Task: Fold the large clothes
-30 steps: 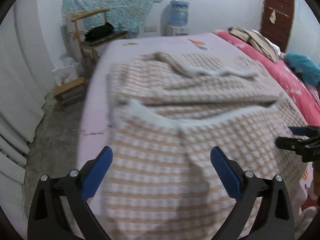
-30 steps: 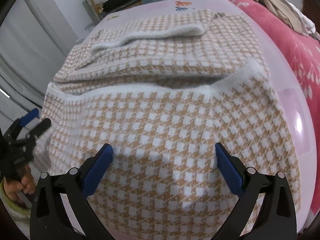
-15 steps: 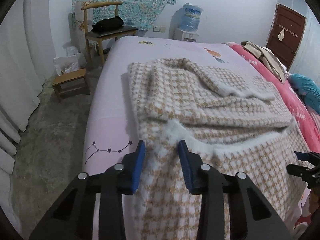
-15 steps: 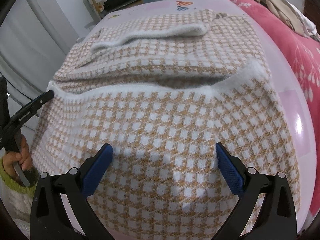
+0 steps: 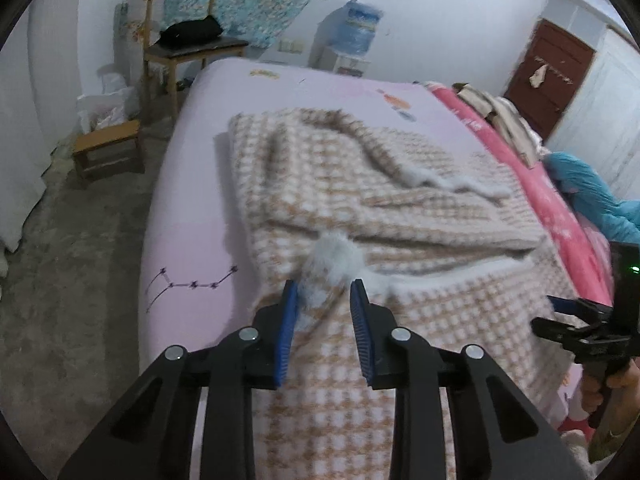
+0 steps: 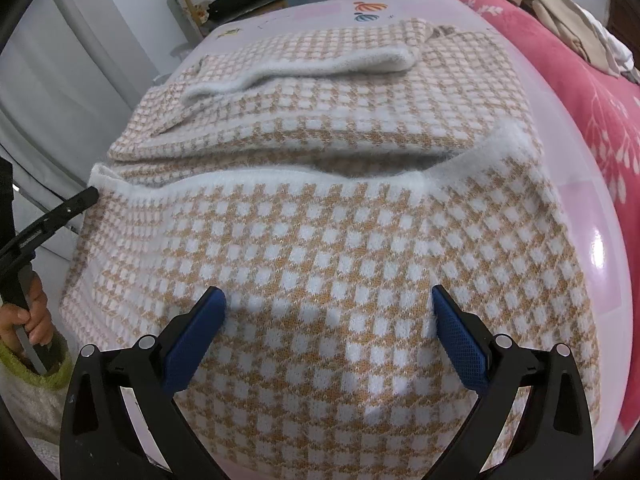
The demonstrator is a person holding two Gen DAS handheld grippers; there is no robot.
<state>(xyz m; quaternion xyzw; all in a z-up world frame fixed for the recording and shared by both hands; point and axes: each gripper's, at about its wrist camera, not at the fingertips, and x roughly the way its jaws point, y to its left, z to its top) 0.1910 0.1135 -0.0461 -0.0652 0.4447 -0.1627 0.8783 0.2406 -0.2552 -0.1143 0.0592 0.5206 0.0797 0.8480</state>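
A tan-and-white checked sweater [image 5: 360, 184] with fluffy white trim lies part-folded on the lilac bed [image 5: 192, 208]. My left gripper [image 5: 324, 300] is at the near left corner of its hem. Its jaws are closing, and the bunched white corner [image 5: 336, 256] is pinched between the blue pads. In the right wrist view, the right gripper [image 6: 328, 304] hovers wide open over the sweater [image 6: 320, 240], with nothing between its fingers. The left gripper's tip [image 6: 80, 200] shows at the hem's left end. The right gripper [image 5: 560, 312] also appears at the left view's right edge.
A wooden chair [image 5: 188, 40] with a black bag and a low stool [image 5: 108, 148] stand left of the bed on bare concrete floor. A water dispenser [image 5: 356, 36] is at the far wall. A pink blanket [image 5: 540, 184], piled clothes [image 5: 500, 116] and a blue garment [image 5: 592, 196] lie along the right.
The left gripper swung left to the hem's corner and went from wide open to closed around the fluffy white corner, which is now bunched up. The right gripper stayed still and open.
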